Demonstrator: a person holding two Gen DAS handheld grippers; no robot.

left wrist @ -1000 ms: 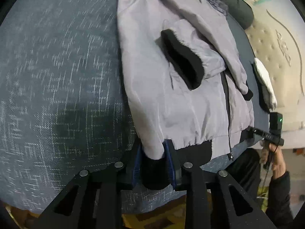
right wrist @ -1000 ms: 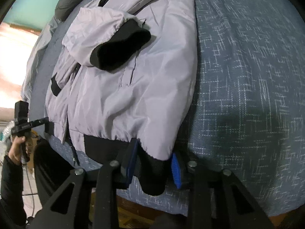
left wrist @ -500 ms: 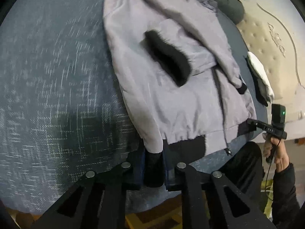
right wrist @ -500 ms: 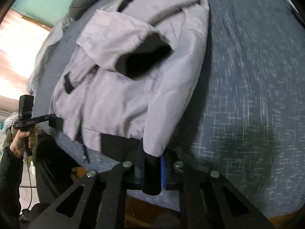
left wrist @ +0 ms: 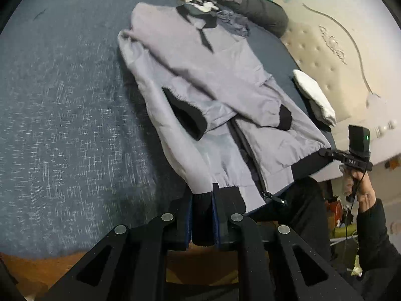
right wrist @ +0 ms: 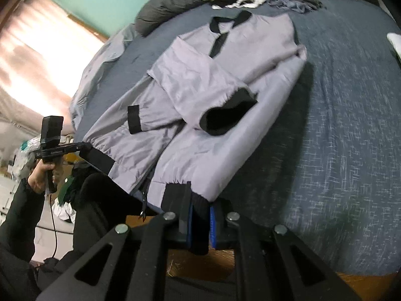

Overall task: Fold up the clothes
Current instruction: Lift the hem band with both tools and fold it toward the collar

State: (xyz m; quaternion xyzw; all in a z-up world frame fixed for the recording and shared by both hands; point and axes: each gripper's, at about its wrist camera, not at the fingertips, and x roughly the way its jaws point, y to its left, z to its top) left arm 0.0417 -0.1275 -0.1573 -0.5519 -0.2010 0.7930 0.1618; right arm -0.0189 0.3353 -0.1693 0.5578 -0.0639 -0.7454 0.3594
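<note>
A pale grey jacket (left wrist: 220, 80) with black cuffs, collar and hem lies face up on the dark blue bed (left wrist: 62, 125), both sleeves folded across its chest. My left gripper (left wrist: 202, 200) is shut on one corner of the black hem at the bed's near edge. My right gripper (right wrist: 200, 208) is shut on the opposite hem corner of the jacket (right wrist: 225, 57). Each view also shows the other hand-held gripper at the far hem corner: the right gripper (left wrist: 325, 152) and the left gripper (right wrist: 86, 148). The hem hangs just past the mattress edge.
Dark grey bedding (left wrist: 260, 12) and crumpled clothes are heaped beyond the collar. A white folded item (left wrist: 313, 95) lies by the beige tufted headboard (left wrist: 333, 50). A person's dark-clad legs (left wrist: 300, 200) stand between the grippers. A bright curtained window (right wrist: 37, 62) is at the left.
Both grippers have drawn back and risen with the hem, dragging the jacket toward the bed's near edge. The collar and the whole jacket have come into view.
</note>
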